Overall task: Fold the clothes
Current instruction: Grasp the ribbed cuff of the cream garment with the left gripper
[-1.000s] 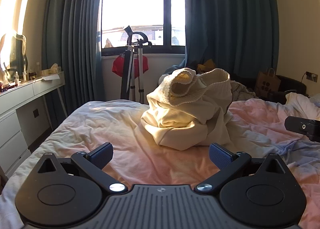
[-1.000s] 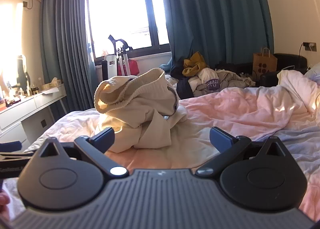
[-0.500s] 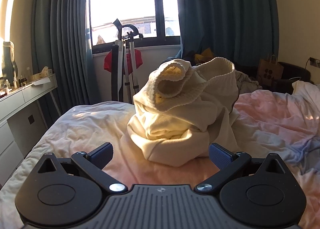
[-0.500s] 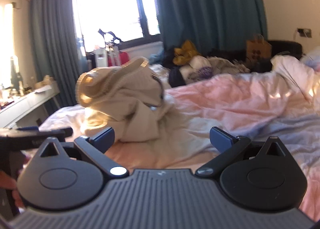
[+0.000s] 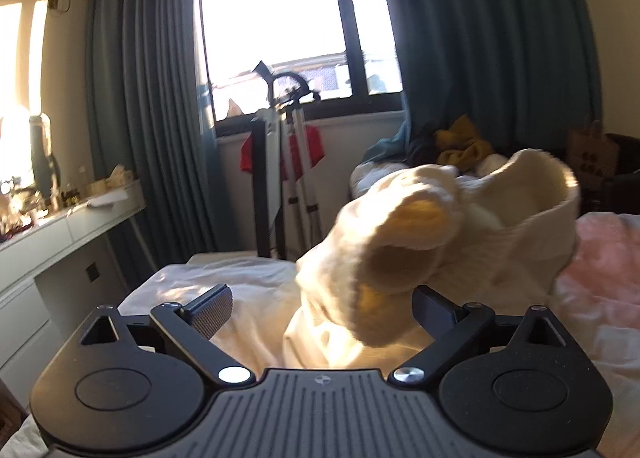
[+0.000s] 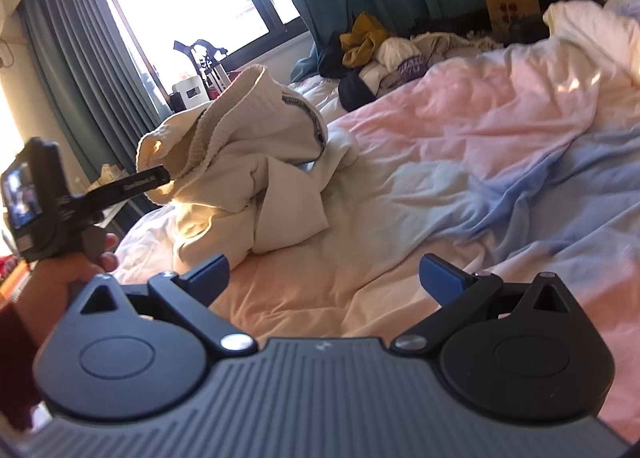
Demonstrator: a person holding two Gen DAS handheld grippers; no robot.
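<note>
Cream garment (image 6: 248,162) lying bunched and unfolded near bed's (image 6: 460,162) left edge, folding outstanding; left gripper (image 5: 320,308) gaping at its ribbed cuff, right gripper (image 6: 324,276) gaping, holding nothing.

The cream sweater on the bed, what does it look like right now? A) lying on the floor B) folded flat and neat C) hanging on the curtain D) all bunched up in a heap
D: the cream sweater sits in a crumpled heap on the bed, its ribbed edge sticking up, with the left gripper reaching its near side, jaws open.
</note>
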